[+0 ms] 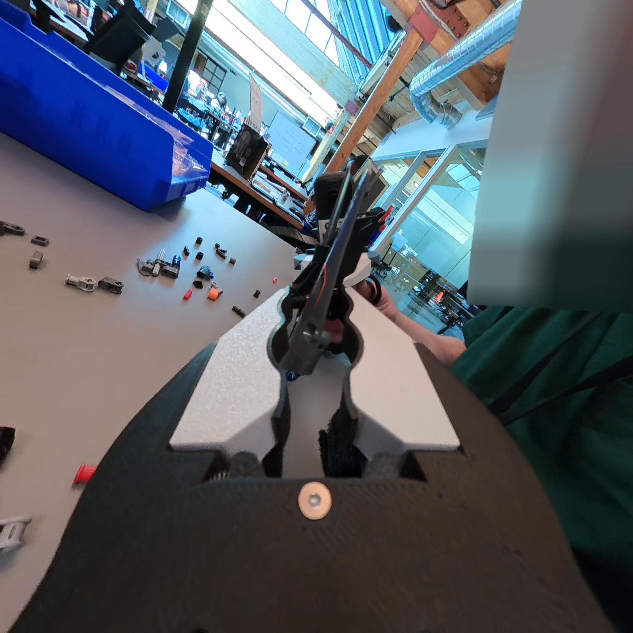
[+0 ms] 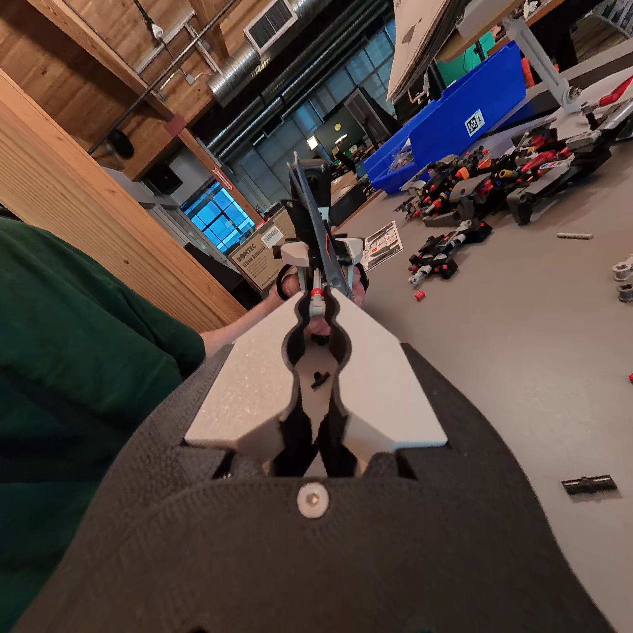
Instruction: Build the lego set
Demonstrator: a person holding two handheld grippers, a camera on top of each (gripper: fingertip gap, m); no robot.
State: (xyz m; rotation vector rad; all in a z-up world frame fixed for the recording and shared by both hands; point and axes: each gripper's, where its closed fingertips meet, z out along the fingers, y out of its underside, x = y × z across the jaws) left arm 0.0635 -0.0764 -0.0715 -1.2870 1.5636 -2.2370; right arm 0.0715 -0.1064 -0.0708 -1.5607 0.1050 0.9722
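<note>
Both grippers' fingers pinch one grey panel assembly (image 1: 320, 301); white-labelled blue bin (image 2: 455, 126) behind.

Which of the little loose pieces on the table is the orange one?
In the left wrist view, the orange piece lies among the loose small parts on the table, just right of a small red peg. The others around it are black, grey or blue.

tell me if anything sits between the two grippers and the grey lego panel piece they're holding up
Nothing visible does. The left gripper is shut on the lower end of the grey lego panel piece, and the right gripper grips it from the opposite side. The piece is held in the air above the table, away from the loose parts.
</note>
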